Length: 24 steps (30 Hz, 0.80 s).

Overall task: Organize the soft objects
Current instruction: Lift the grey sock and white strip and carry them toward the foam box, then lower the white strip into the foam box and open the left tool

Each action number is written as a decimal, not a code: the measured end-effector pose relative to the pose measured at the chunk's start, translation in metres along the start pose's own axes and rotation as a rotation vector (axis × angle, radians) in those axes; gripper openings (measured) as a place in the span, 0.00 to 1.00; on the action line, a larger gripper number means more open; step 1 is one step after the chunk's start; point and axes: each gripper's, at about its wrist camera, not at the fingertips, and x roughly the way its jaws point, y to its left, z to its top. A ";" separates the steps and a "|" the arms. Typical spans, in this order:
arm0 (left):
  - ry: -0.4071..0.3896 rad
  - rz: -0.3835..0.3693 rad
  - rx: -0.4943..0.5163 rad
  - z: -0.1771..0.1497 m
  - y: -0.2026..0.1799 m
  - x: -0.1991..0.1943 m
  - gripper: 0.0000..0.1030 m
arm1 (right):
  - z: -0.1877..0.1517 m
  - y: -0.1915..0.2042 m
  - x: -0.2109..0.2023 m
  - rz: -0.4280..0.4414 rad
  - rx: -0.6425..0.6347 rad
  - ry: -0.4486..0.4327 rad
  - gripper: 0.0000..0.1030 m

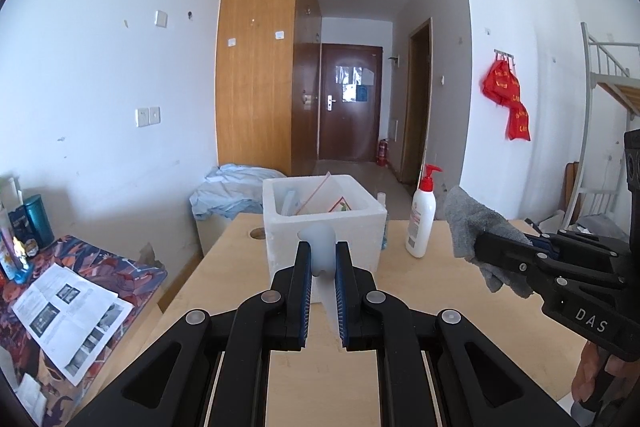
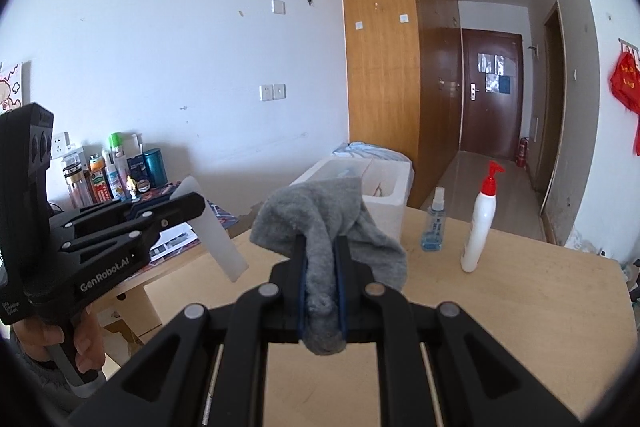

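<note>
Room: white walls, a wooden wardrobe [image 1: 260,47] and a dark door [image 1: 348,103] far ahead of both grippers.
Surface: pale wood [image 2: 500,307] beneath both grippers.
Foam box [image 1: 320,223]: just ahead of the left gripper.
Lotion bottle [image 2: 480,223]: ahead-right of the right gripper.
Left gripper [image 1: 323,279]: clamped on a translucent white piece [image 1: 320,251].
Right gripper [image 2: 320,267]: clamped on a grey sock [image 2: 328,227].

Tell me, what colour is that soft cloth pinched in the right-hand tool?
Plain grey, fuzzy like a sock. It shows best in the right wrist view.

Crumpled grey sock [image 2: 324,235] and translucent white strip [image 1: 322,259], both aloft.
</note>
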 end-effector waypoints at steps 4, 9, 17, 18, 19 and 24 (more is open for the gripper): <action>0.013 -0.005 -0.004 0.003 0.002 0.013 0.11 | 0.002 -0.002 0.009 -0.003 0.005 0.012 0.14; 0.018 -0.013 -0.004 0.009 0.003 0.028 0.11 | 0.007 -0.007 0.021 -0.018 0.017 0.021 0.14; 0.010 -0.023 -0.001 0.025 0.007 0.049 0.11 | 0.024 -0.014 0.040 -0.029 0.010 0.021 0.14; 0.007 -0.023 -0.002 0.028 0.008 0.051 0.11 | 0.026 -0.015 0.042 -0.028 0.008 0.020 0.14; 0.005 -0.025 -0.002 0.030 0.009 0.054 0.11 | 0.027 -0.015 0.044 -0.027 0.005 0.019 0.14; -0.002 -0.024 0.000 0.040 0.010 0.065 0.11 | 0.034 -0.016 0.052 -0.025 -0.006 0.018 0.14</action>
